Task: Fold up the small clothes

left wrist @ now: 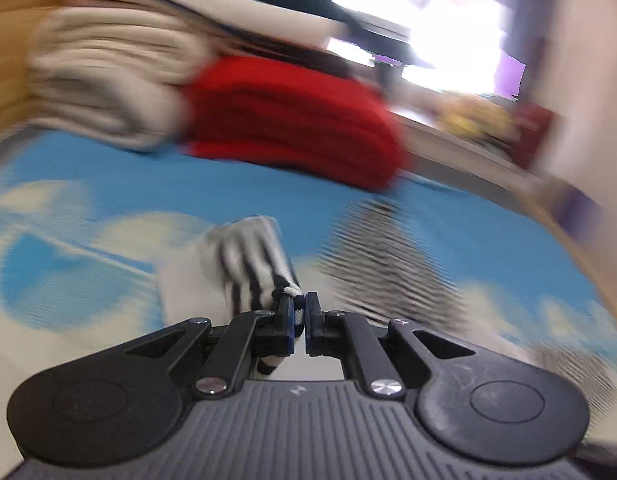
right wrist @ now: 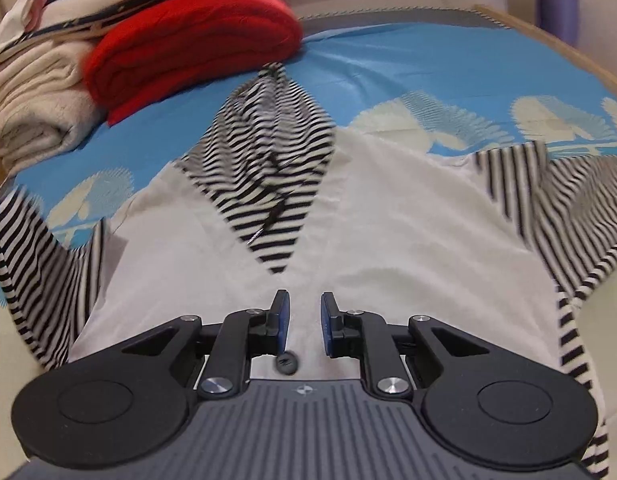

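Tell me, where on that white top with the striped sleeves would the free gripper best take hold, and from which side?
Probably the hem of the white top, just ahead of the right gripper, coming in low from the near edge. The cloth there lies flat, so a pinched fold is needed. The left gripper already pinches a striped sleeve cuff.

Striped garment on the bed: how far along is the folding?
Done: little. The garment lies spread flat, both striped sleeves out to the sides; no fold shows yet. In hand: the left gripper is shut on a striped cuff. The right gripper sits over the white body; whether it pinches cloth is unclear. Left: sleeves in, body folded.
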`<state>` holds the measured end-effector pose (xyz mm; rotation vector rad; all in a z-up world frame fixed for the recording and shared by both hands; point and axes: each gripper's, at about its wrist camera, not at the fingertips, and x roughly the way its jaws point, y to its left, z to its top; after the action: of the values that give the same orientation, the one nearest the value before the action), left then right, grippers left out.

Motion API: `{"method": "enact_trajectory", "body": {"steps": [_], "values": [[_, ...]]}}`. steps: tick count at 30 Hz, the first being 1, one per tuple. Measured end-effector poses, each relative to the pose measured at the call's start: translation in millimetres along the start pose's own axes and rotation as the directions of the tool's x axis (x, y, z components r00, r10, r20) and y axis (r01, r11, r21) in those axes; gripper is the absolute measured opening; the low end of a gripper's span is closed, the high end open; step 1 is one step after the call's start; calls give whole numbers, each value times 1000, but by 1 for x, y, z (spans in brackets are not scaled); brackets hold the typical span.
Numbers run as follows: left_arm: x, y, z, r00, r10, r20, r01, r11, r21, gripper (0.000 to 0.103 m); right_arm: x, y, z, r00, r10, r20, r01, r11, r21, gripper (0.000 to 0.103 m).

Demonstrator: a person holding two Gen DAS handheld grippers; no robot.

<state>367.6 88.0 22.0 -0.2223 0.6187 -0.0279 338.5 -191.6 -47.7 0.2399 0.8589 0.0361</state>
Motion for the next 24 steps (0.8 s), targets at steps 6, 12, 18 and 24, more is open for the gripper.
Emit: {"method": "enact_trajectory", "body": {"steps": [6, 12, 18, 24], "values": [[10, -81, -32, 952, -231, -201, 254, 962, 97, 29, -2, -36, 9, 994, -106, 15, 103, 987, 123, 17], [34, -19, -19, 974, 58, -221, -55, 998, 20, 35, 5, -67, 16, 996, -86, 9, 81, 965, 251, 14], [55, 37, -7, 928, 144, -343, -192, 975, -110, 35, 33, -84, 10, 994, -66, -83, 92, 929, 359, 16], [61, 60, 9, 927, 184, -328, -242, 959, -147, 35, 69, -96, -4, 981, -63, -184, 135, 903, 408, 27]]}}
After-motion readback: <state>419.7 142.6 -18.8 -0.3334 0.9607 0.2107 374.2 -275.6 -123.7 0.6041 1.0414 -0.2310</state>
